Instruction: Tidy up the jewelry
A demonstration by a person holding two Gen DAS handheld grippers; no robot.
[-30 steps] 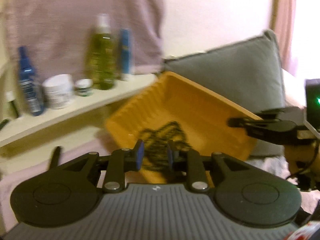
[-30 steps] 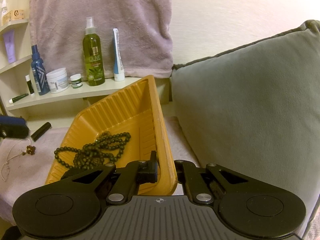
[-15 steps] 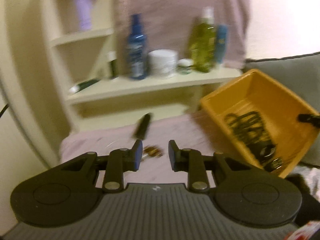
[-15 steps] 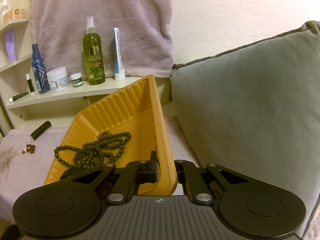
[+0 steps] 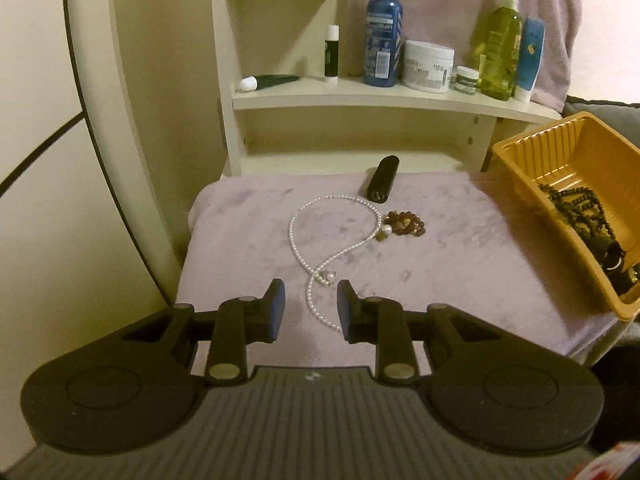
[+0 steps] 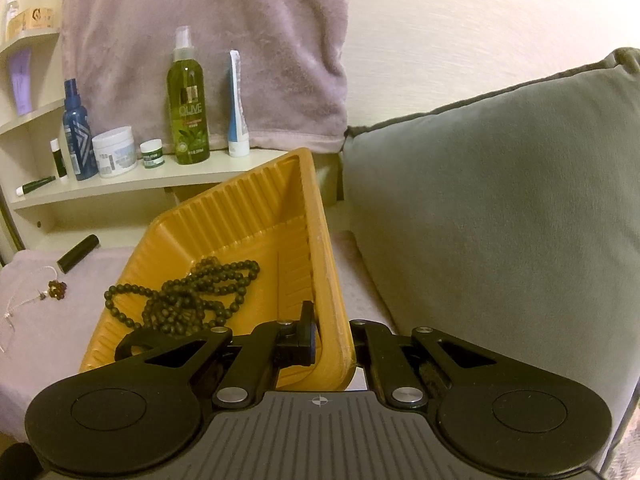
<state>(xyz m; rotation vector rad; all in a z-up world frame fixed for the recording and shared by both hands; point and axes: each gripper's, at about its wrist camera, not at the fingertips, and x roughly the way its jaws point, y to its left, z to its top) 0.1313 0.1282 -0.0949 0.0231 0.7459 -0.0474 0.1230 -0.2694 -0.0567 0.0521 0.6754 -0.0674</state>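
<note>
A: Left gripper (image 5: 311,311) jaws stood part open, nothing held; pearl strand (image 5: 316,236) lay on the towel (image 5: 460,264) dead ahead, its tail running toward the jaws and passing between the fingertips in view, contact unclear

B: Long axis?

A: Roughly along the pointing line, loop at the far end. Brown bead cluster (image 5: 405,224) just right of the loop, black tube (image 5: 383,179) beyond. Left hand clearly nearer

B: Right?

A: Right gripper (image 6: 332,338) clamped on the tray (image 6: 328,280) wall, tray tilted, dark beads (image 6: 188,292) inside

B: Surroundings?

A: Soft pink towel, likely to snag; shelf (image 5: 360,96) of bottles behind, grey cushion (image 6: 500,208) right
</note>
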